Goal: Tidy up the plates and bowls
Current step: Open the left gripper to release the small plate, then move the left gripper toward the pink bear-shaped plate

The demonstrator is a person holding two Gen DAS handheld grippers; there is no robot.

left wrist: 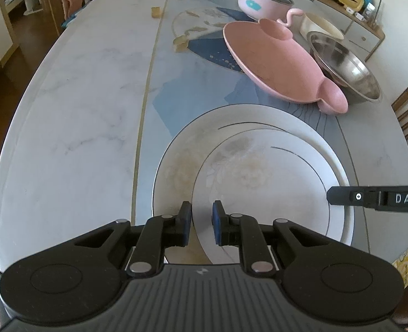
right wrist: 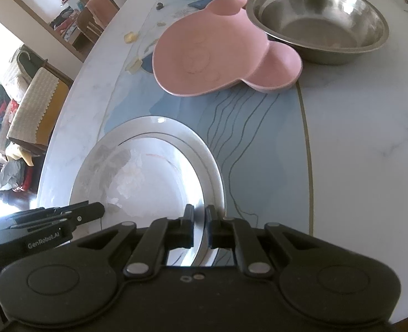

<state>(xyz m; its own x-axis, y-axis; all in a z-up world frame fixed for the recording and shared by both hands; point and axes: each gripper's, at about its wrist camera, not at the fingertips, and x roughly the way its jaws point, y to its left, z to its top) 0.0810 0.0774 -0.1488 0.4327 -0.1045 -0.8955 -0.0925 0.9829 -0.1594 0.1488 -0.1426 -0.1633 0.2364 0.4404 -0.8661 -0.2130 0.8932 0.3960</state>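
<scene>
At the lower centre of both views, a smaller white plate is pinched at its rim by the right tongs atop a larger white plate, the left tongs spread; centring and release are judged next.

Both grippers are matte black with silver pivot screws; left gripper pads blue (right gripper marked "DAS").
</scene>
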